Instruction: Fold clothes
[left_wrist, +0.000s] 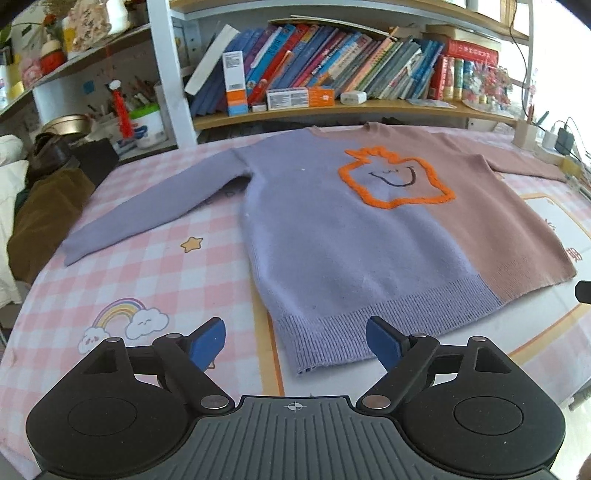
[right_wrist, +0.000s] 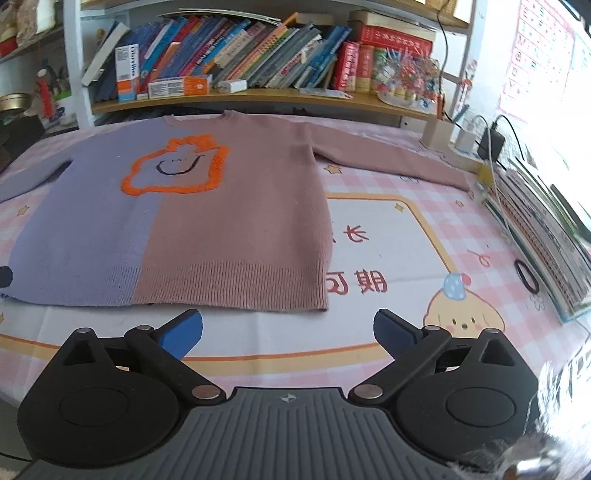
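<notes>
Sweater (left_wrist: 332, 229) lies flat at frame centre, sleeves spread, unfolded. Your left gripper (left_wrist: 295, 341) and right gripper (right_wrist: 288, 332) hover at its hem, jaws spread, empty; folding calls for pinching an edge.

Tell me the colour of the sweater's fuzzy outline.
Orange outline on the sweater; clearest in the left wrist view.
</notes>
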